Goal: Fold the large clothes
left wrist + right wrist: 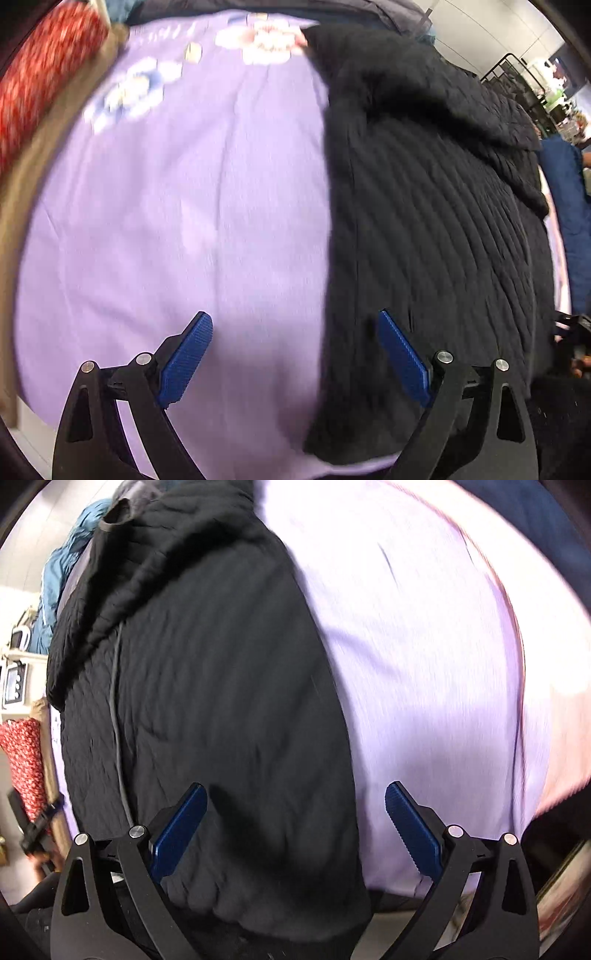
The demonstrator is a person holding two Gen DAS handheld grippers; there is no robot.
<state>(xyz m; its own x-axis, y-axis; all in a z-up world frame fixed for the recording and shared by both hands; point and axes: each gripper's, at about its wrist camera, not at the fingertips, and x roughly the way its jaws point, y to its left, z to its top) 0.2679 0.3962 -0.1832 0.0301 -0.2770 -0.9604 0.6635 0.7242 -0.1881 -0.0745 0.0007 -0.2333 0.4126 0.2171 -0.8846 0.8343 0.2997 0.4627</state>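
Note:
A black quilted garment (436,206) lies spread on a lilac sheet (184,221) with flower prints at its far end. In the left wrist view the left gripper (295,325) hangs open above the garment's left edge, one blue pad (188,354) over the sheet and the other over the black cloth. Nothing is between its pads. In the right wrist view the same black garment (207,686) fills the left half and the lilac sheet (424,664) the right. The right gripper (295,797) is open over the garment's right edge near its hem, holding nothing.
A red patterned cloth (40,81) lies beyond the sheet's left border. A blue garment (62,587) is heaped at the far end. Black racks (517,85) and a person in blue (569,206) show at the right of the left wrist view.

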